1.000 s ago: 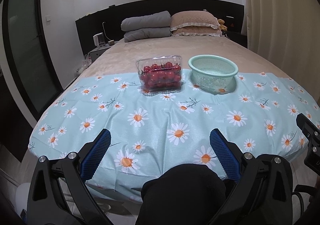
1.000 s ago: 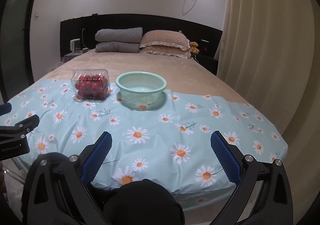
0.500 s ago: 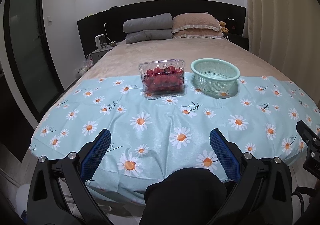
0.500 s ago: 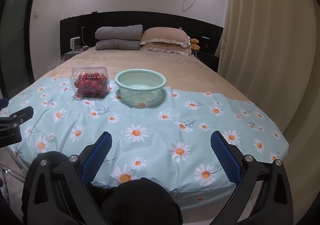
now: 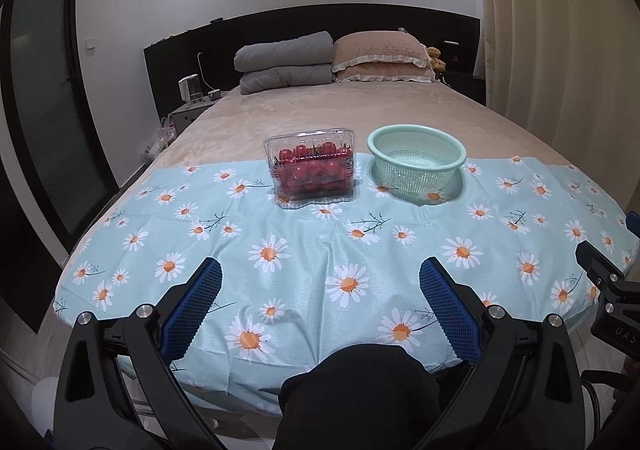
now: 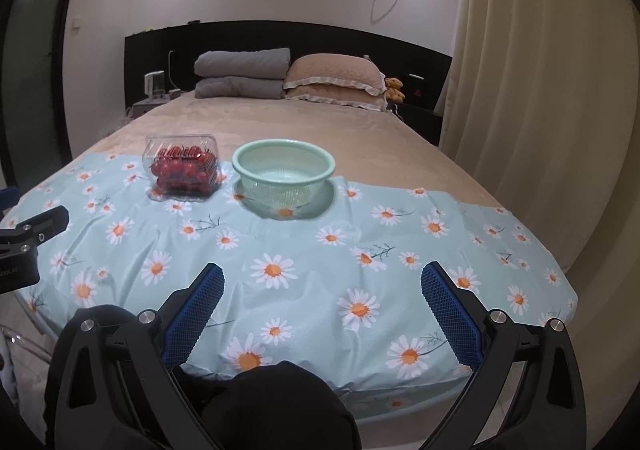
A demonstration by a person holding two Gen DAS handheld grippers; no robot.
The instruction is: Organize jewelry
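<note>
No jewelry shows in either view. A clear plastic box of red cherry tomatoes [image 5: 311,169] [image 6: 183,165] stands on a daisy-print cloth [image 5: 312,250] [image 6: 304,262] on the bed. A mint-green mesh colander [image 5: 417,157] [image 6: 284,171] stands empty to its right. My left gripper [image 5: 320,290] is open and empty above the cloth's near edge. My right gripper [image 6: 322,294] is open and empty too, to the right of the left one. Each gripper's side shows at the edge of the other's view.
The beige bed [image 5: 340,109] runs back to grey folded blankets [image 5: 286,59], pillows [image 5: 380,55] and a black headboard. A nightstand with a white appliance [image 5: 190,89] stands at the left. Curtains [image 6: 540,89] hang at the right. A dark glass door [image 5: 48,89] is at the left.
Both grippers have drawn back and risen a little, so the box and colander sit slightly farther and lower in view. Both stay open. Nothing on the bed has moved.
</note>
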